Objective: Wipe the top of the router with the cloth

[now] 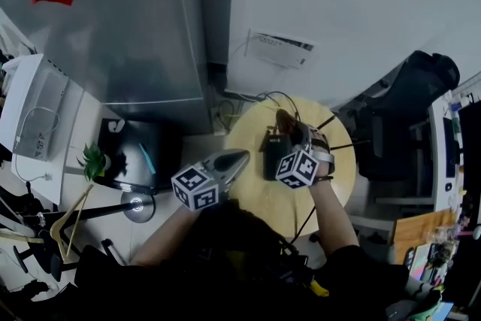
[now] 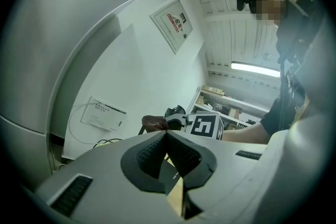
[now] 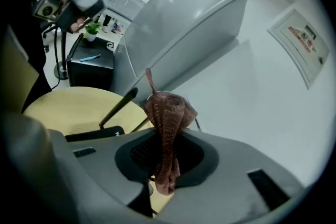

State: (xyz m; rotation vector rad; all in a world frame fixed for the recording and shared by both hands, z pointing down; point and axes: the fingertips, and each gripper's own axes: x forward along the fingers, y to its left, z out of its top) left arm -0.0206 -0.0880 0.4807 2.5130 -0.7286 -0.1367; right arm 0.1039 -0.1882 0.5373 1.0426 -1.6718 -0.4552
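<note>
1. The left gripper (image 1: 239, 157) is hovering with its jaws pressed together on nothing. It is sitting just left of the router (image 1: 270, 154), tips pointing across at the other tool.
2. The router is lying on the round table (image 1: 259, 203) between the two grippers. Its antennas (image 1: 325, 122) are sticking out beyond the right gripper (image 1: 291, 133).
3. The right gripper is pinching the brown cloth (image 1: 284, 119), which is bunching above the jaws and dangling beneath them. It appears to be hanging clear of the router's top.
4. Risk: only a narrow fold is being clamped, so rubbing drag may be enough to pull the cloth free.
5. Risk: nothing is bracing the router. In my judgement, wiping pressure may slide it across the table, or the trailing cloth may snag an antenna.
</note>
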